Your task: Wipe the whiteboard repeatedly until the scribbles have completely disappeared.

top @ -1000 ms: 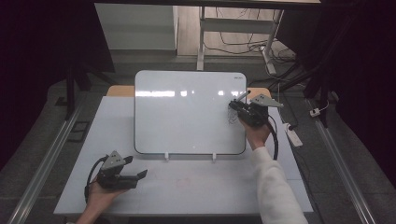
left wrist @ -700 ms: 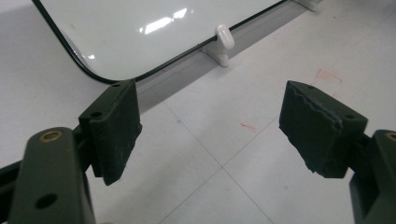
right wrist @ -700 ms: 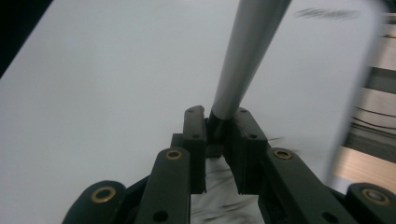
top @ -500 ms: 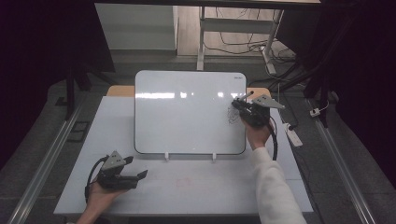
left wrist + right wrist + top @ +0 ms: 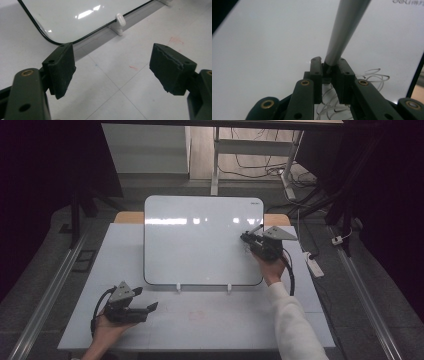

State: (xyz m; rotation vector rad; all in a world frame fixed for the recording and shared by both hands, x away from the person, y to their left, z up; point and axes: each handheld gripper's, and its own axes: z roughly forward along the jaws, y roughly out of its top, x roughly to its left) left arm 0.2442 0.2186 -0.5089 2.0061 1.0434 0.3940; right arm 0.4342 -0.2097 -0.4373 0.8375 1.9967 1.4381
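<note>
1. The right gripper (image 5: 250,239) is at about 3 o'clock on the whiteboard (image 5: 200,240), over the board's right part near its right edge, held from below by the person's right hand (image 5: 270,267) in a white sleeve.
2. In the right gripper view its jaws stand narrow, pressed from both sides on a grey marker (image 5: 344,27); the gripper (image 5: 329,68) clamps the marker's lower end, and the barrel rises away toward 1 o'clock across the white surface.
3. Thin looping scribbles (image 5: 372,76) lie on the board just beside and under the jaws, toward 3 to 5 o'clock of the grip; in the high view they show as a faint mark (image 5: 246,251) beside the gripper.
4. The board stands propped on the white table (image 5: 210,320), resting in two small white clips (image 5: 178,288) along its lower edge.
5. The left gripper (image 5: 150,307) rests at about 7 o'clock of the board, low on the table and well apart from it, in the person's left hand (image 5: 107,325).
6. In the left gripper view its jaws stand wide with nothing between them (image 5: 112,70); bare tabletop shows in the gap, with the board's rounded corner (image 5: 53,41) toward 11 o'clock and a white clip (image 5: 120,21) at 12 o'clock.
</note>
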